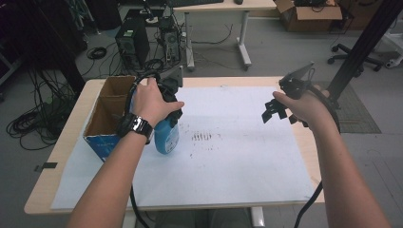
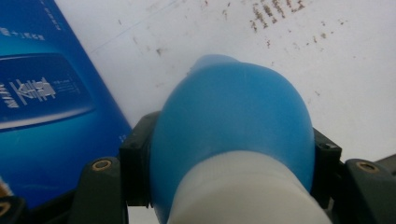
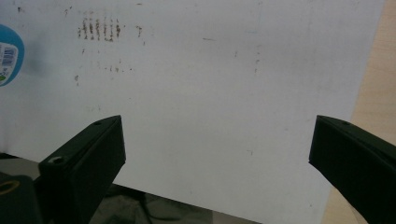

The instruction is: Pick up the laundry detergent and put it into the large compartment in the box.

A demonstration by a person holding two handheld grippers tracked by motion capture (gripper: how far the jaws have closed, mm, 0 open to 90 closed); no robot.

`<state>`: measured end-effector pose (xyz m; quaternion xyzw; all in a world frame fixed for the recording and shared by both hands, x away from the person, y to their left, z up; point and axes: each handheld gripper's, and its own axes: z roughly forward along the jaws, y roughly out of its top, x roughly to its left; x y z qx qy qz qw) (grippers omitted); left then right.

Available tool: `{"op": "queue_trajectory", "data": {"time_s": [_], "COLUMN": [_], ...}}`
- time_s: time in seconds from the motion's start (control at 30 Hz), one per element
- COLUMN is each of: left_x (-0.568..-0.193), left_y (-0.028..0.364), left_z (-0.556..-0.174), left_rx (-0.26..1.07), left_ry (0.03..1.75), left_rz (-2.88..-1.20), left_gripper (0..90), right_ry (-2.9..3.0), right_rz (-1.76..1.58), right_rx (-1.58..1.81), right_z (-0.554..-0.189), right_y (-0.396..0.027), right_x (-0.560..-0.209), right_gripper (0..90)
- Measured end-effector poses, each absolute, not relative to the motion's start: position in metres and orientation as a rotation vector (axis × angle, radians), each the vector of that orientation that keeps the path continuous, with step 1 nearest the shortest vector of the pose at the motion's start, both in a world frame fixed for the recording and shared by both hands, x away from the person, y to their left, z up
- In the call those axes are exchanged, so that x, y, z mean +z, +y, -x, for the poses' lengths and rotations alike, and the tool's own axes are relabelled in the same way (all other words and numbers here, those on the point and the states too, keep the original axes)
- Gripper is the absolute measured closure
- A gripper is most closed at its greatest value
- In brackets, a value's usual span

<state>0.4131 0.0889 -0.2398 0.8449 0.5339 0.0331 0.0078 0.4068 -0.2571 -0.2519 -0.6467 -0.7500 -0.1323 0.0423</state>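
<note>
Step in hand, by my reading: lifting blue plastic bottle with white neck (image 2: pixel 233 140) clear of white paper sheet (image 1: pixel 237 156) on tabletop

Left tongs (image 1: pixel 171 102) clamped on bottle near neck, bottle hanging below the jaws

Open blue cardboard box (image 1: pixel 111 114) just beside left tongs

Right tongs (image 1: pixel 275 110) spread wide, empty, well apart from bottle

Next move likely calls for carrying bottle over box rim, keeping it upright, then releasing
</note>
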Motion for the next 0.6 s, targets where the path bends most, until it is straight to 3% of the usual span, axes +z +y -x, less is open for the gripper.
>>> {"op": "queue_trajectory", "data": {"time_s": [0.6], "left_x": [-0.167], "left_y": [0.091], "left_z": [-0.409], "left_rx": [0.133], "left_ry": [1.649], "left_rz": [-2.64], "left_gripper": [36.8], "right_ry": [-2.285], "right_rz": [1.973], "right_rx": [-0.424], "right_z": [-0.407], "right_y": [-0.258], "right_x": [-0.246], "right_gripper": [3.7]}}
